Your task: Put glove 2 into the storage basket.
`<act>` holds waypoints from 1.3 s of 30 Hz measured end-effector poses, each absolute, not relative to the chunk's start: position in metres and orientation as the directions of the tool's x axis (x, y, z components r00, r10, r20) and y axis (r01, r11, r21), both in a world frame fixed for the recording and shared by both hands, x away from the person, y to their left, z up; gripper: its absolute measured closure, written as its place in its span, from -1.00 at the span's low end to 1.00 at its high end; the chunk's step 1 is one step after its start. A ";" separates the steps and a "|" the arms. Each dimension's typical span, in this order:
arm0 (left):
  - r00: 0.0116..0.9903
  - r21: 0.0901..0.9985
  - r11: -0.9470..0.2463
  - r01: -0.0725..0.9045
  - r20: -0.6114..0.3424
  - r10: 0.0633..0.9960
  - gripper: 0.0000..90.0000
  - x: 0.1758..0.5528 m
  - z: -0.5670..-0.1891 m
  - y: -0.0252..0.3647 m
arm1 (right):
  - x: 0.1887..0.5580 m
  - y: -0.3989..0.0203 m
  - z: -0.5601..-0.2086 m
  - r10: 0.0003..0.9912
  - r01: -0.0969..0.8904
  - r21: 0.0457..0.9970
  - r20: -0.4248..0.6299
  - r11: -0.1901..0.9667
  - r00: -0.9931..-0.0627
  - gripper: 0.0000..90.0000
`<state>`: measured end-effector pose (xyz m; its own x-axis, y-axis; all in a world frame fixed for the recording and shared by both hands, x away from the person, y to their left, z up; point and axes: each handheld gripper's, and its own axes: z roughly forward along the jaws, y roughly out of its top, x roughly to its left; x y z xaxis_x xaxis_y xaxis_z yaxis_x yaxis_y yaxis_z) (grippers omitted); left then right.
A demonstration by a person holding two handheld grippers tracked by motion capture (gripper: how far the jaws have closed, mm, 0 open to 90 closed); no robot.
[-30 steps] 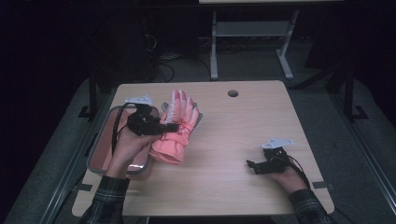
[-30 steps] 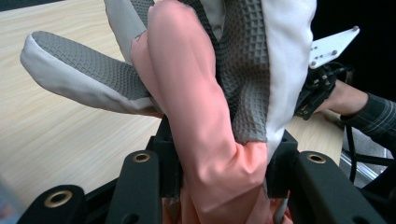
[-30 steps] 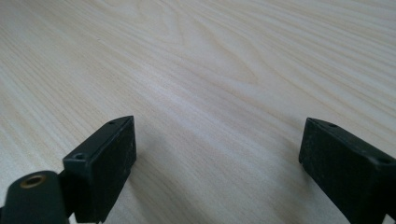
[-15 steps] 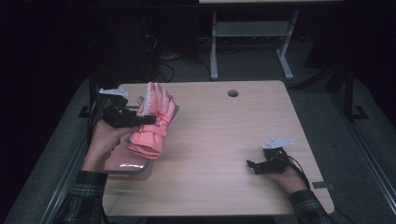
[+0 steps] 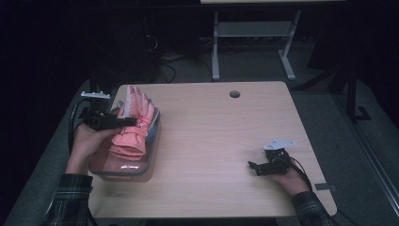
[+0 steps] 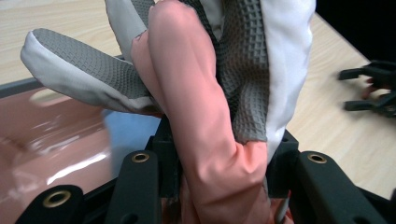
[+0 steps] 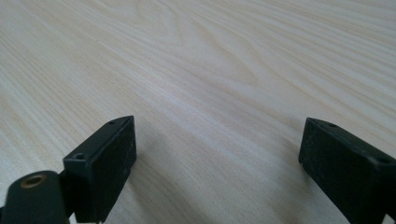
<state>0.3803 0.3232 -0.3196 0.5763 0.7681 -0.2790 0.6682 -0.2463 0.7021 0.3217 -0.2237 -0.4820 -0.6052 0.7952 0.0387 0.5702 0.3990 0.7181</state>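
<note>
Left gripper [image 5: 134, 122] pinching a salmon-pink padded ski glove [image 5: 134, 123] over a translucent pink plastic bin [image 5: 141, 165] at the table's left edge.

High view: light wood-grain table [image 5: 211, 141] with a round cable hole [image 5: 234, 94], dark room, grey carpet, white-legged desk frame [image 5: 251, 42] behind; right gripper [image 5: 254, 167] rests on the table's right side, well apart from the glove. Left gripper view: jaws clamped on the glove [image 6: 210, 140], pink fabric bunched between them, grey textured palm and white fingers above, glossy bin [image 6: 56, 149] below. Right gripper view: jaws spread wide, nothing between, bare wood [image 7: 210, 84] underneath.
</note>
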 end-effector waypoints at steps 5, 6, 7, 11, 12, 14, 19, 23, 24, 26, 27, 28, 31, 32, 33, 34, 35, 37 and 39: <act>0.553 0.680 -0.259 0.686 -0.258 0.792 0.27 0.384 -0.331 0.328 | 0.322 -0.224 -0.482 0.795 0.570 0.718 0.039 0.399 -0.605 -0.76; 0.547 0.672 -0.261 0.693 -0.255 0.797 0.27 0.385 -0.335 0.328 | 0.321 -0.224 -0.482 0.796 0.571 0.718 0.040 0.398 -0.604 -0.76; 0.544 0.670 -0.260 0.695 -0.254 0.800 0.27 0.386 -0.336 0.328 | 0.321 -0.223 -0.482 0.797 0.573 0.717 0.041 0.397 -0.603 -0.76; 0.530 0.646 -0.276 0.712 -0.235 0.815 0.26 0.389 -0.346 0.328 | 0.321 -0.223 -0.482 0.793 0.571 0.717 0.041 0.400 -0.608 -0.76; 0.528 0.644 -0.275 0.714 -0.238 0.815 0.26 0.389 -0.348 0.328 | 0.321 -0.223 -0.482 0.793 0.572 0.716 0.043 0.400 -0.607 -0.76; 0.530 0.633 -0.281 0.721 -0.243 0.813 0.26 0.391 -0.353 0.326 | 0.321 -0.223 -0.482 0.792 0.570 0.717 0.041 0.401 -0.610 -0.76; 0.539 0.611 -0.313 0.728 -0.226 0.811 0.24 0.393 -0.367 0.321 | 0.321 -0.223 -0.482 0.788 0.566 0.717 0.038 0.407 -0.615 -0.76; 0.542 0.601 -0.310 0.736 -0.250 0.802 0.23 0.395 -0.378 0.320 | 0.321 -0.223 -0.482 0.785 0.563 0.718 0.036 0.410 -0.619 -0.76; 0.545 0.597 -0.315 0.738 -0.252 0.800 0.23 0.396 -0.379 0.320 | 0.321 -0.223 -0.482 0.785 0.563 0.718 0.037 0.410 -0.619 -0.76; 0.544 0.593 -0.314 0.741 -0.258 0.798 0.23 0.396 -0.383 0.319 | 0.321 -0.223 -0.482 0.784 0.562 0.717 0.036 0.411 -0.619 -0.76; 0.548 0.586 -0.324 0.742 -0.253 0.797 0.22 0.396 -0.385 0.317 | 0.321 -0.223 -0.482 0.783 0.561 0.718 0.035 0.412 -0.621 -0.76; 0.552 0.579 -0.332 0.744 -0.255 0.794 0.22 0.397 -0.388 0.316 | 0.321 -0.223 -0.482 0.783 0.560 0.718 0.034 0.413 -0.621 -0.76; 0.548 0.573 -0.329 0.750 -0.261 0.795 0.21 0.397 -0.393 0.315 | 0.321 -0.223 -0.482 0.783 0.561 0.719 0.036 0.411 -0.620 -0.76; 0.544 0.575 -0.322 0.753 -0.268 0.795 0.21 0.397 -0.394 0.316 | 0.321 -0.223 -0.482 0.783 0.561 0.719 0.036 0.411 -0.621 -0.76; 0.538 0.574 -0.314 0.756 -0.273 0.797 0.21 0.397 -0.396 0.317 | 0.321 -0.223 -0.482 0.783 0.561 0.719 0.037 0.411 -0.621 -0.76; 0.538 0.571 -0.317 0.757 -0.271 0.798 0.21 0.398 -0.397 0.317 | 0.321 -0.223 -0.482 0.782 0.561 0.719 0.037 0.412 -0.622 -0.76; 0.544 0.570 -0.325 0.754 -0.267 0.795 0.21 0.397 -0.399 0.318 | 0.321 -0.223 -0.482 0.782 0.560 0.718 0.036 0.412 -0.622 -0.76; 0.541 0.566 -0.322 0.759 -0.272 0.796 0.21 0.397 -0.402 0.319 | 0.321 -0.223 -0.482 0.782 0.560 0.718 0.036 0.412 -0.622 -0.76; 0.544 0.564 -0.326 0.759 -0.273 0.793 0.21 0.398 -0.404 0.320 | 0.321 -0.223 -0.482 0.782 0.560 0.718 0.037 0.412 -0.622 -0.76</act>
<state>0.3975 0.3205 -0.4036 0.5445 0.7930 -0.2732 0.7585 -0.3265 0.5640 0.3208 -0.2227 -0.4820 -0.6221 0.7821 0.0366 0.5604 0.4122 0.7183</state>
